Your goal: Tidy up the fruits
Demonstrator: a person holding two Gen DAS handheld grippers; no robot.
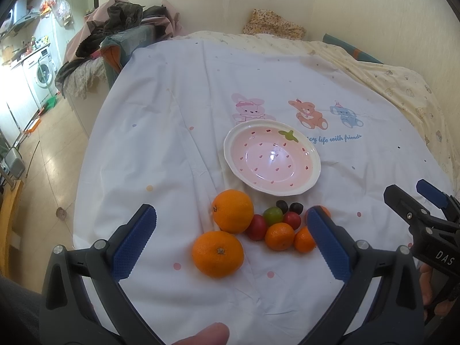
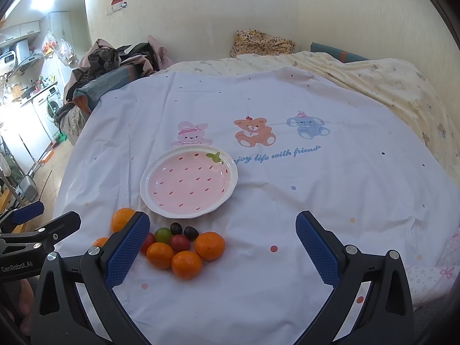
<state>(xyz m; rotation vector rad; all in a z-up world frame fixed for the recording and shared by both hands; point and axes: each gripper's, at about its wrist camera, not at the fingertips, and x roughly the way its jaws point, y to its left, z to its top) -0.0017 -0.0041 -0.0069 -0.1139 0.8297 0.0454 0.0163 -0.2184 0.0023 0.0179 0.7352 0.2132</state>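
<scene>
A pink strawberry-pattern plate (image 1: 312, 169) (image 2: 230, 185) lies empty on the white printed bed sheet (image 1: 172, 132). In front of it is a cluster of fruit: two large oranges (image 1: 233, 214) (image 1: 218, 253), small tangerines (image 1: 279, 236) (image 2: 187, 264) (image 2: 210, 245), red tomatoes (image 1: 256, 226) (image 2: 180, 243), a green one (image 1: 273, 215) (image 2: 163, 235) and two dark grapes (image 1: 296, 207) (image 2: 191, 232). My left gripper (image 1: 231, 241) is open and empty, above the fruit. My right gripper (image 2: 222, 244) is open and empty, just right of the cluster; it also shows in the left wrist view (image 1: 414, 198).
A yellow patterned quilt (image 2: 388, 86) and a floral pillow (image 2: 263, 43) lie at the bed's far side by the wall. A pile of clothes (image 1: 120, 28) sits at the far left corner. The bed's left edge drops to a tiled floor (image 1: 49, 155) with a washing machine (image 1: 40, 74).
</scene>
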